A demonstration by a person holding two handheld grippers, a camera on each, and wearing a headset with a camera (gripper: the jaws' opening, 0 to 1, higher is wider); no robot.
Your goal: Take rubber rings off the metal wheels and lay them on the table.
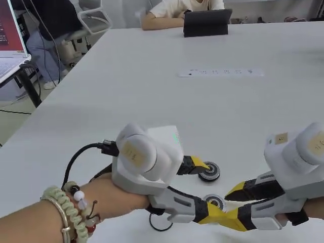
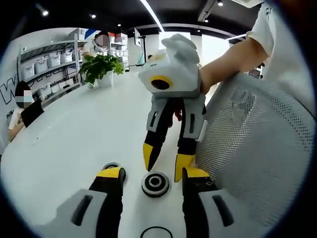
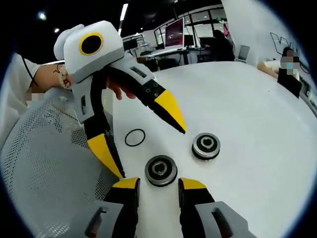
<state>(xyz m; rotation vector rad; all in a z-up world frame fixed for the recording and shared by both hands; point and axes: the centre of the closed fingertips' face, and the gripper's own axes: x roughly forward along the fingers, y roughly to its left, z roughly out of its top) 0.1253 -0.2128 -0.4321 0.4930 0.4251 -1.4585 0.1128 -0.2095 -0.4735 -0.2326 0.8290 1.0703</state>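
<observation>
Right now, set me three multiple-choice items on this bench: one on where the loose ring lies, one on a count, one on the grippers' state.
1. Where is the rubber ring?
A. flat on the table
B. around a wheel
C. pinched in a gripper
2. How many metal wheels are on the table?
A. one
B. two
C. four
3. How do the left gripper and the right gripper stand?
A. both open
B. both shut
C. one shut on a wheel
Answers: 1 A, it lies bare on the white top; 2 B, one sits between the tips, one beyond; 3 A, each shows a gap between its tips.
</observation>
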